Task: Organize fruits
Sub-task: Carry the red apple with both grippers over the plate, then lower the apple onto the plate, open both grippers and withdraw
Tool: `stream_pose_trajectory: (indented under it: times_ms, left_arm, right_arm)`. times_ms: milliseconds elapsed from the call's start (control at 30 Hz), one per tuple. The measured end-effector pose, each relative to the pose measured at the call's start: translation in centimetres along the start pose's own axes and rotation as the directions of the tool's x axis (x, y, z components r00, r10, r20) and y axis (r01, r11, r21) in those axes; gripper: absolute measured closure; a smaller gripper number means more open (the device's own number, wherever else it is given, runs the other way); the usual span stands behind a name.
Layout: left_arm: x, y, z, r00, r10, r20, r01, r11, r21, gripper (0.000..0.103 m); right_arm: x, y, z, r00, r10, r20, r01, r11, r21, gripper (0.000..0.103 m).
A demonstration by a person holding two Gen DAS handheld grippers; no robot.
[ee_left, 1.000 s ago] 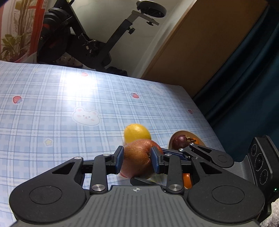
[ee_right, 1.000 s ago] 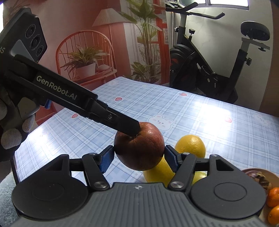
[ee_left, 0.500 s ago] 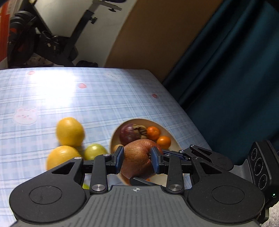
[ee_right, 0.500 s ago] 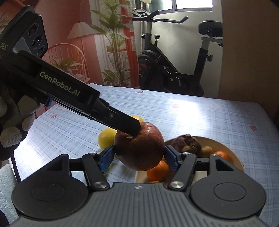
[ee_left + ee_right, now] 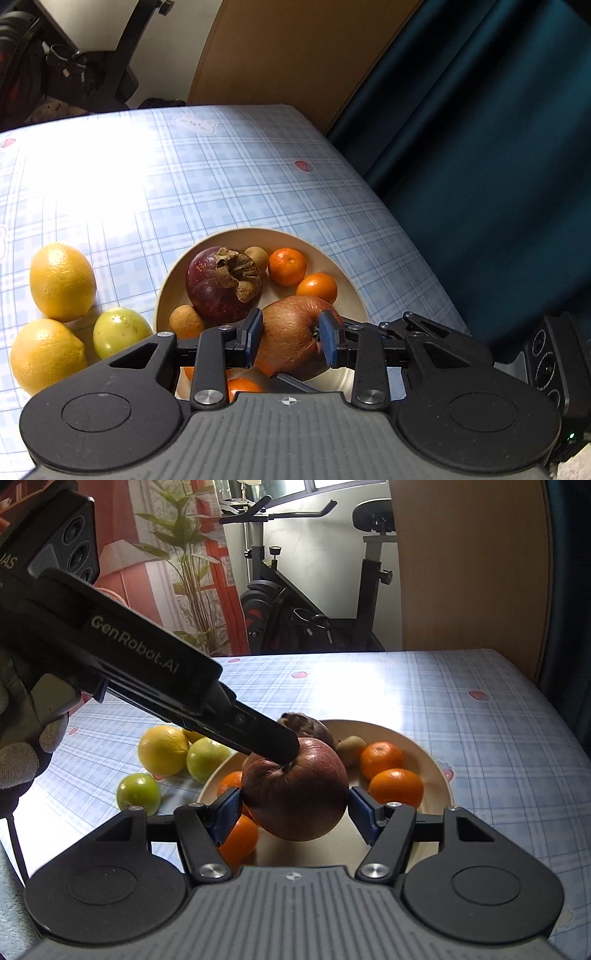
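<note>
A red apple (image 5: 295, 338) is held over a beige bowl (image 5: 351, 280). My left gripper (image 5: 291, 341) is shut on the apple. In the right wrist view the apple (image 5: 295, 790) sits between the pads of my right gripper (image 5: 293, 814); the left pad touches it, the right pad stands just off it. The left gripper's finger (image 5: 258, 734) presses the apple's top. The bowl (image 5: 432, 764) holds a dark mangosteen (image 5: 221, 284), several small oranges (image 5: 287, 266) and brown longans (image 5: 186, 321).
Two yellow lemons (image 5: 62, 280) and a green fruit (image 5: 120, 332) lie on the blue checked tablecloth (image 5: 184, 177) left of the bowl. Another green fruit (image 5: 138, 794) shows in the right wrist view. The table edge and a dark curtain (image 5: 480, 147) are at the right. An exercise bike (image 5: 314, 602) stands behind.
Both grippers have carried the apple to the right, from beside the lemons to over the bowl. The right gripper's right pad now stands slightly off the apple.
</note>
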State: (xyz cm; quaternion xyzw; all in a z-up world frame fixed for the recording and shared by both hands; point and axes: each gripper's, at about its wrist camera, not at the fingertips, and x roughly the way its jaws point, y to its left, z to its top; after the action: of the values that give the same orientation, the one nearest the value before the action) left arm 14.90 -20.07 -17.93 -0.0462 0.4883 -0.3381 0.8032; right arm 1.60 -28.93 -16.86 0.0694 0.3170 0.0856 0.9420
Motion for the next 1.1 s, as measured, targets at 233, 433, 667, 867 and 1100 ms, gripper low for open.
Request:
stream_pose_trajectory:
  times_ms: [233, 433, 667, 867, 1100]
  left_arm:
    - [0.2, 0.1, 0.2, 1.0, -0.006, -0.002, 0.006, 1.0, 0.01, 0.07]
    - [-0.9, 0.9, 0.2, 1.0, -0.002, 0.025, 0.002, 1.0, -0.025, 0.07]
    - [-2.9, 1.9, 0.2, 0.997, 0.013, 0.072, -0.009, 0.999, -0.05, 0.069]
    - [-4.5, 2.6, 0.1, 0.992, 0.052, 0.112, -0.046, 0.997, -0.054, 0.069]
    - [-7.1, 4.4, -0.3, 0.979, 0.126, 0.157, -0.113, 0.989, -0.093, 0.069]
  right_arm:
    - [0.9, -0.5, -0.3, 1.0, 0.007, 0.0, -0.007, 1.0, 0.03, 0.038]
    - [1.3, 0.0, -0.7, 1.0, 0.014, -0.005, -0.014, 1.0, 0.017, 0.038]
    - [1.7, 0.2, -0.7, 1.0, 0.01, 0.012, -0.01, 0.999, 0.036, 0.038]
    - [1.8, 0.4, -0.6, 1.0, -0.003, 0.014, 0.002, 0.999, 0.038, 0.037]
    - [1.9, 0.5, -0.2, 1.0, -0.018, -0.004, 0.018, 0.998, 0.066, 0.036]
